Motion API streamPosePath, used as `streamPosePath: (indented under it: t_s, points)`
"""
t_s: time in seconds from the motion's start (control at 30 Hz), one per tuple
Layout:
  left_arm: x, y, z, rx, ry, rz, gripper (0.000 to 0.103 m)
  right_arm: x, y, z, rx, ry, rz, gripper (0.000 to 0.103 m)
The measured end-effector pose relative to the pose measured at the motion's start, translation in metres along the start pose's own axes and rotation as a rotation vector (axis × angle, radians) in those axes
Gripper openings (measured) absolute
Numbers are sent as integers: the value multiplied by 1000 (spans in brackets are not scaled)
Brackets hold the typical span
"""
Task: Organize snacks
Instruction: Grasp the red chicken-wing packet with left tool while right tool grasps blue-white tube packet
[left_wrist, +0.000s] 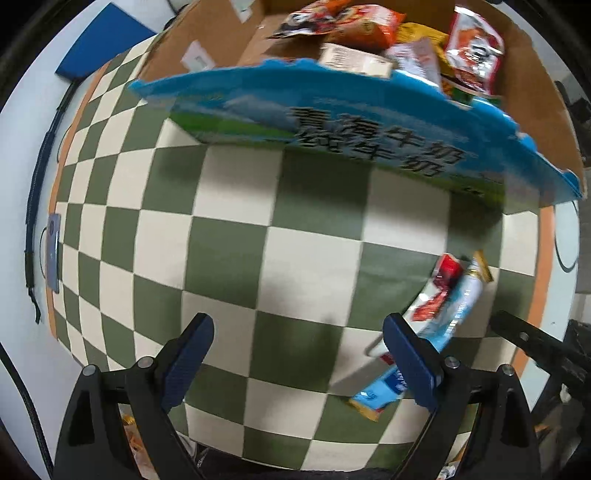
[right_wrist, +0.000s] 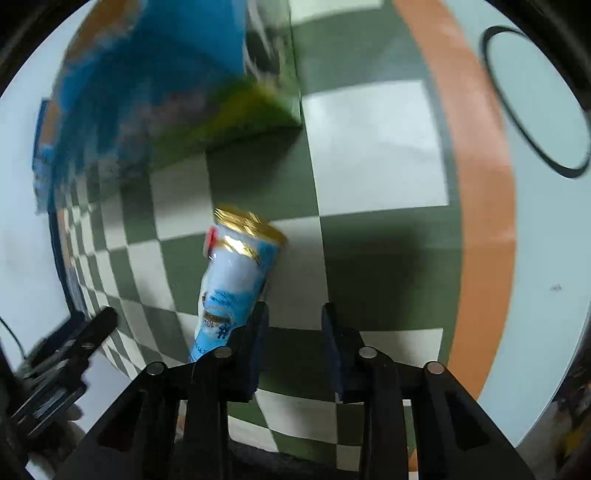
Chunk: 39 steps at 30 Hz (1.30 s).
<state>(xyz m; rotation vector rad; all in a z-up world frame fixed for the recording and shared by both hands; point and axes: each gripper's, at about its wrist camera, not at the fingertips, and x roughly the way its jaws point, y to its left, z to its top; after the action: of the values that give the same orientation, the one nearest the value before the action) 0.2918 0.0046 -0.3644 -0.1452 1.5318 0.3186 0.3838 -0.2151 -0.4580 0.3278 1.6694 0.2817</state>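
Left wrist view, left to right. Blue pad (left_wrist: 101, 48) at 10 o'clock on the white table (left_wrist: 26, 147). Checkered cloth (left_wrist: 229, 236) fills the centre. Left gripper (left_wrist: 297, 360) points down at it, jaws spread wide, nothing between them. Blue milk carton box (left_wrist: 332, 125) at 12 o'clock, flaps open, snack packets (left_wrist: 391, 40) heaped inside. Light-blue snack packet (left_wrist: 439, 310) lies on the cloth at 4 o'clock, just beside the right-hand pad.

Right wrist view. Same light-blue packet, gold-sealed end up, at centre. Right gripper (right_wrist: 295, 332) at 6 o'clock, jaws partly closed, empty; packet lies outside its left finger (right_wrist: 255, 343), contact unclear. Orange border (right_wrist: 476, 184) at 3 o'clock.
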Motion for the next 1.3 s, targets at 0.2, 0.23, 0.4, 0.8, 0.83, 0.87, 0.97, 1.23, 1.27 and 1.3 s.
streamPosePath:
  t_s: [0.2,0.23,0.4,0.8,0.83,0.87,0.97,1.23,1.27,1.3]
  points:
    - [7,20,-1,-25,13,41,94,26,32,-19,32,37,21,53]
    - [6,22,-1,-24,11,48,94,31,34,-18,44,45,13,53]
    - [5,20,0,17,2,70,94,46,51,-19,-1,29,-129,38]
    - [24,-76,0,334,68,-27,94,-40,-20,-20,52,-68,-163,17]
    - [31,-85,0,361,88,-27,94,-46,-26,-22,61,-72,-170,17]
    - [40,-95,-2,388,115,-33,94,-54,-37,-23,79,-74,-174,17]
    - [59,-113,-4,437,172,-33,94,-65,-62,-33,123,-81,-175,17]
    - [72,-129,-9,459,205,-58,77,-79,-91,-48,177,-100,-157,17]
    - [70,-128,-9,458,198,-60,66,-81,-94,-45,177,-102,-155,17]
    - [66,-128,-9,458,190,-61,58,-84,-95,-46,176,-106,-154,17]
